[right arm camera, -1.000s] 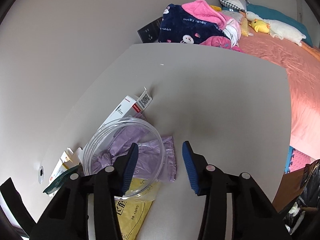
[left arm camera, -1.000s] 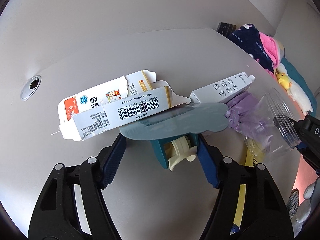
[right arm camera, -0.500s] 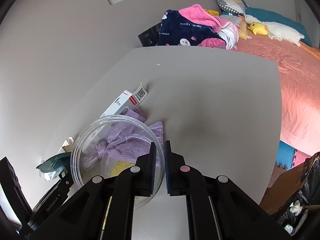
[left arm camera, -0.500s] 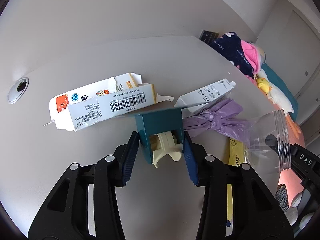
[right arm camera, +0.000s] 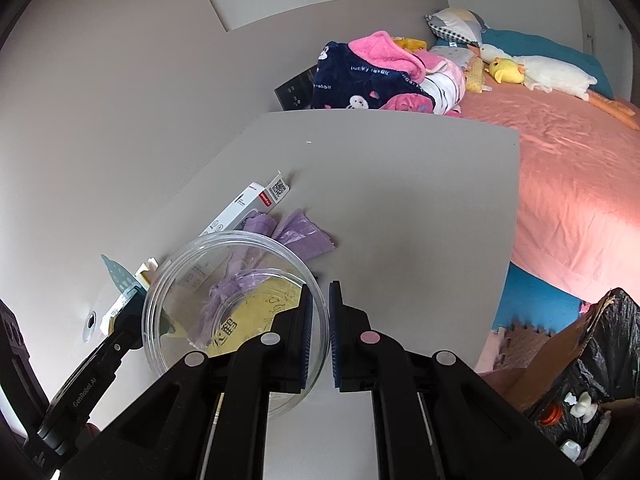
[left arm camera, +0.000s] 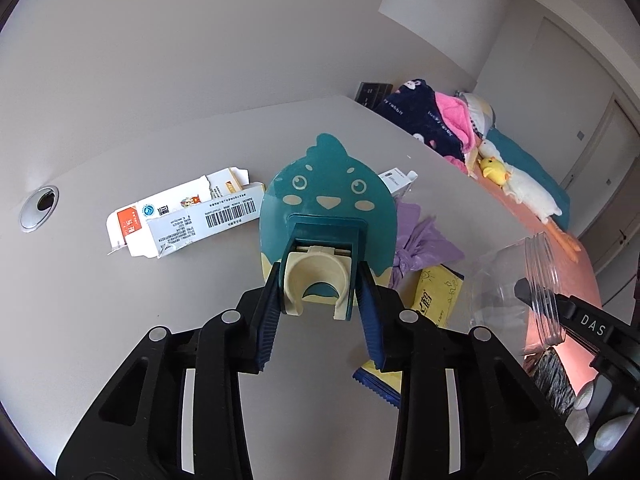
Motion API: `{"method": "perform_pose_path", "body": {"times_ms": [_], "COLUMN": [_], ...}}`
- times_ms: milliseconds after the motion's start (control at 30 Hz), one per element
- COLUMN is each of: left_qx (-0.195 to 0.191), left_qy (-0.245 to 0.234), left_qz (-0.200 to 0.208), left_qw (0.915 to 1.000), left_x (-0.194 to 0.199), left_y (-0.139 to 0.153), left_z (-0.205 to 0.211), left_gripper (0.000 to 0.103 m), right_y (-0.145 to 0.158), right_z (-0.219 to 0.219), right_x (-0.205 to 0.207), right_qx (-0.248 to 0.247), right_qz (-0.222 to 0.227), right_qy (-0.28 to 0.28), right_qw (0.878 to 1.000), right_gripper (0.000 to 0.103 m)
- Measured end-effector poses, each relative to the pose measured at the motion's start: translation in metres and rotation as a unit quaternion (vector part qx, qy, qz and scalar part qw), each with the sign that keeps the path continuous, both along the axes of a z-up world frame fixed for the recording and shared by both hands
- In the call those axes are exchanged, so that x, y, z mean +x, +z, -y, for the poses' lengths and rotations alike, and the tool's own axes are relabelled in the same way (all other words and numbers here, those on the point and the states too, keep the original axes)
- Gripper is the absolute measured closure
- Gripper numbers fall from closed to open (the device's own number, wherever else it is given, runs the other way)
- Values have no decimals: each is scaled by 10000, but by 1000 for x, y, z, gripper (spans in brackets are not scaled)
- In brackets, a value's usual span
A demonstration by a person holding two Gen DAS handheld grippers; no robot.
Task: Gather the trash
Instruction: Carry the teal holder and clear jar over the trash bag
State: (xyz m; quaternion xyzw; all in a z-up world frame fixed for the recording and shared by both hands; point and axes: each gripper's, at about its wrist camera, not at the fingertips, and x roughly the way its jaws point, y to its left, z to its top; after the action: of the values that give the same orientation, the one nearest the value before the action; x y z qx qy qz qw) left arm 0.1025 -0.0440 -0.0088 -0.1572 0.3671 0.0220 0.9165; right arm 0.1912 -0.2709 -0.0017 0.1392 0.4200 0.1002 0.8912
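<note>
Teal chick-shaped plastic holder (left arm camera: 328, 204) in left tongs (left arm camera: 318, 294), clear ribbed tub (right arm camera: 236, 312) in right tongs (right arm camera: 320, 320)

Between the fingers, a teal chick-shaped smooth plastic holder (left arm camera: 328, 216) with cream clip; beyond it, torn white glossy cardboard box (left arm camera: 180, 220). Right of them, crinkled thin lilac plastic bag (left arm camera: 420, 240), clear glossy plastic bowl (right arm camera: 236, 316).

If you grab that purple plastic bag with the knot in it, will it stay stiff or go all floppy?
Probably floppy. The knotted purple plastic bag looks thin and crinkled, lying limp on the grey table, so it should sag from wherever it is pinched. It likely weighs very little, being just film. It shouldn't roll, but its smooth surface might slip between fingers.
</note>
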Motion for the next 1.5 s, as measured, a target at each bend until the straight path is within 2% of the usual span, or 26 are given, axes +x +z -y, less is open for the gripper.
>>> {"method": "perform_pose_path", "body": {"times_ms": [100, 233, 500, 933, 1500], "left_qx": [-77, 100, 17, -40, -87], "left_qy": [-113, -271, -483, -971, -1851], "left_qz": [178, 453, 641, 627, 514], "left_qw": [9997, 9986, 9968, 9933, 9813], "left_x": [-11, -27, -43, -65, -85], "left_y": [7, 23, 43, 42, 32], "left_z": [1, 10, 29, 79, 149], "left_gripper": [68, 68, 68, 68, 68], "right_y": [8, 18, 34, 45, 37], "right_z": [3, 6, 17, 57, 117], "right_x": [-12, -27, -56, -104, -154], "right_qx": [-29, -89, -195, -315, -482], "right_qz": [103, 247, 431, 553, 494], "right_qy": [-7, 4, -67, -410, -1037], "right_qw": [9999, 9997, 9989, 9971, 9922], "right_gripper": [93, 93, 93, 93, 93]}}
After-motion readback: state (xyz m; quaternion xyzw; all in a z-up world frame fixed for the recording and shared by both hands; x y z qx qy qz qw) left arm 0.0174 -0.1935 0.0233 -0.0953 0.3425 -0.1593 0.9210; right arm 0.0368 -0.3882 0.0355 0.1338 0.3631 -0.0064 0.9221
